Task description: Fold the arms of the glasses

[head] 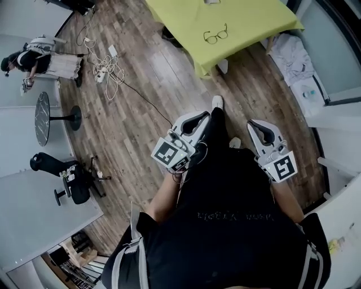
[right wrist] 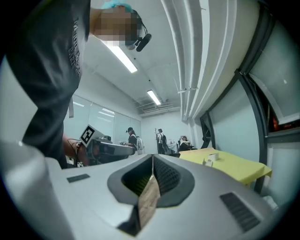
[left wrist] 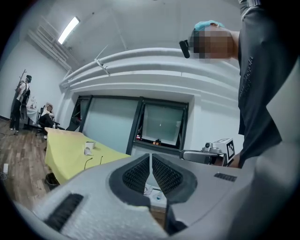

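Yellow-green surface (head: 242, 22) holds glasses (head: 215, 35), frame crosswise; far short of them, left hand-held gripper (head: 197, 117), slightly nearer, and right hand-held gripper (head: 256, 125), both closed, empty.

We see a table (head: 254, 22) under a yellow-green cloth (head: 169, 17) (it hangs over the near edge); on it lie the glasses (head: 215, 35) and, well apart, a small white object (head: 211, 1).
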The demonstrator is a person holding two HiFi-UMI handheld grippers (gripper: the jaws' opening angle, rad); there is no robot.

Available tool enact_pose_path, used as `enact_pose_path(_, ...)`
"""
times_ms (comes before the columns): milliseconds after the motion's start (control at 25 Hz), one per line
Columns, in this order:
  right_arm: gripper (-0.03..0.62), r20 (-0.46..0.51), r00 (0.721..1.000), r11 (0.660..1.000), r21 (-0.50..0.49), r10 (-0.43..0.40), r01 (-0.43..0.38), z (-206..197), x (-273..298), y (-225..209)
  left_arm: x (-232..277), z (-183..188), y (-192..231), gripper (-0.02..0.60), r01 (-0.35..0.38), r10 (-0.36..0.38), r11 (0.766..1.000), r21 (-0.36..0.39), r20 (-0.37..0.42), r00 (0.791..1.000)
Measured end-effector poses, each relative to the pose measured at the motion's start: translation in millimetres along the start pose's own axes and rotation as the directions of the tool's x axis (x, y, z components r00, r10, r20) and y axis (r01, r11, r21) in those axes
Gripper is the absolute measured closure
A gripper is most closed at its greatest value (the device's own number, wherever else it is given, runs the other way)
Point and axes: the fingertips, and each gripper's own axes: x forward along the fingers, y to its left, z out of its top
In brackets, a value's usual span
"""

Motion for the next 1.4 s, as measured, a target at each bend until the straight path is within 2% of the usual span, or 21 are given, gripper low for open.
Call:
enact_pose_path(320,0.56,-0.023,1.0,0.994,0.108,-0.02,0.022,-12,40,-49,45,3,50,0.549,0.017,-0.016,1.0,-0.021,0.027,0.999)
enact_pose_path(520,0.56,-0.091,0.995,0.985,0.167,-0.03,0.045,-28,77,-101,85,3,94,0.549,0.016,-0.015,0.998,-0.054,0.018,1.0)
enact_pose_path(800,0.56,-0.158,0.987,0.984,0.175,0.04,-0.012,-29,151,-152,116,22,178,0.549,-0.044,0.045,0.997,-0.07,0.017,0.999)
enact_pose_path(1080,0.559,-0.204,0.977,0.985,0.167,0.067,-0.033,-34,217,-189,125,24,243,0.549,-0.073,0.071,0.995,-0.067,-0.026,0.997)
enact_pose_path(1160,0.56,-0.218,0.972,0.986,0.159,0.085,-0.051,-33,234,-196,132,23,263,0.549,-0.084,0.082,0.993,-0.087,-0.028,0.996)
enact_pose_path(1280,0.559,-0.257,0.961,0.988,0.143,0.099,-0.064,-38,254,-209,147,29,282,0.549,-0.078,0.079,0.988,-0.131,0.002,0.997)
enact_pose_path(1400,0.559,-0.28,0.955,0.989,0.129,0.101,-0.067,-42,275,-219,156,31,298,0.549,-0.054,0.056,0.989,-0.139,0.01,0.998)
